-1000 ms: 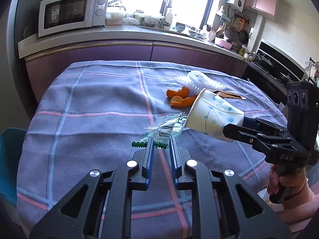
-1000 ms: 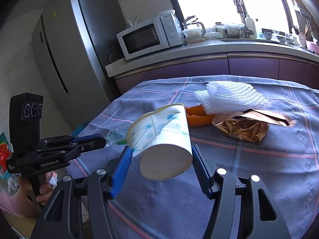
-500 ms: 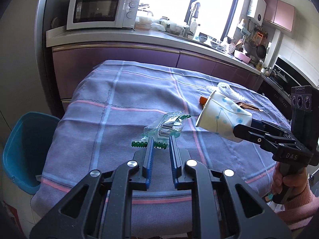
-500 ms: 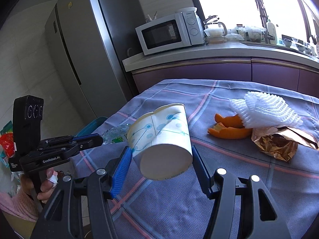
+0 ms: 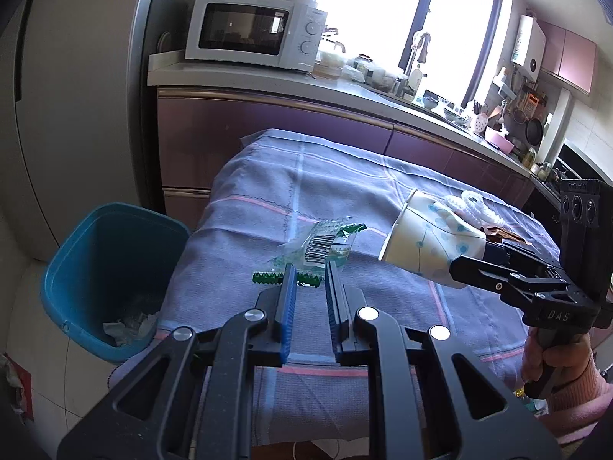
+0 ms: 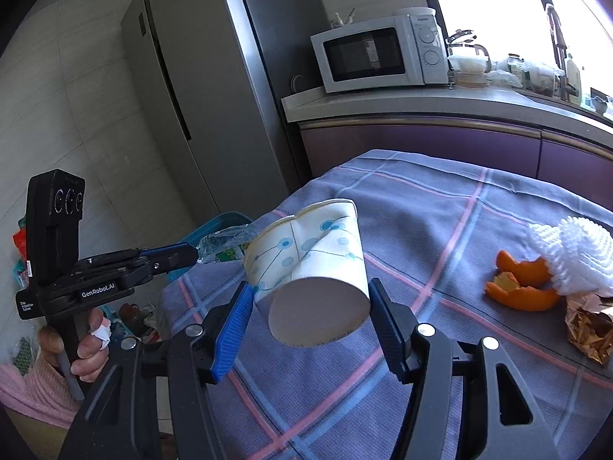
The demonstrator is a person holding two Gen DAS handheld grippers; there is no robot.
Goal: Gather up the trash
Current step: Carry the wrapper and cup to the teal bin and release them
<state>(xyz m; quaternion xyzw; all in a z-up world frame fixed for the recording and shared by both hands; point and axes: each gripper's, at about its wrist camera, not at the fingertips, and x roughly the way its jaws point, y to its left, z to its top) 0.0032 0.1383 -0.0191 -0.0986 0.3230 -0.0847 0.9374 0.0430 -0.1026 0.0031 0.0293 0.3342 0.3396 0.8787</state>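
My right gripper [image 6: 309, 285] is shut on a dented white paper cup [image 6: 306, 257] with blue dots, held on its side above the checked tablecloth [image 6: 440, 230]. The same cup [image 5: 429, 241] juts from the right gripper [image 5: 465, 266] in the left wrist view. My left gripper [image 5: 310, 268] is shut on a clear plastic wrapper [image 5: 322, 247] with a barcode and a green serrated edge. A blue trash bin [image 5: 95, 253] stands on the floor left of the table, with crumpled scraps at its bottom. In the right wrist view the left gripper [image 6: 191, 255] hangs over the table's left edge with the wrapper [image 6: 226, 241].
Orange peel [image 6: 521, 291], a white foam net [image 6: 574, 260] and a gold foil wrapper [image 6: 590, 326] lie on the cloth at the right. A fridge [image 6: 191, 96] and a counter with a microwave [image 5: 253, 36] stand behind. A hand [image 5: 551, 360] in a pink sleeve holds each gripper.
Both grippers have swung left along the table with the cup and the wrapper still in them. The blue bin has come into full view; the peel and net have slid to the right.
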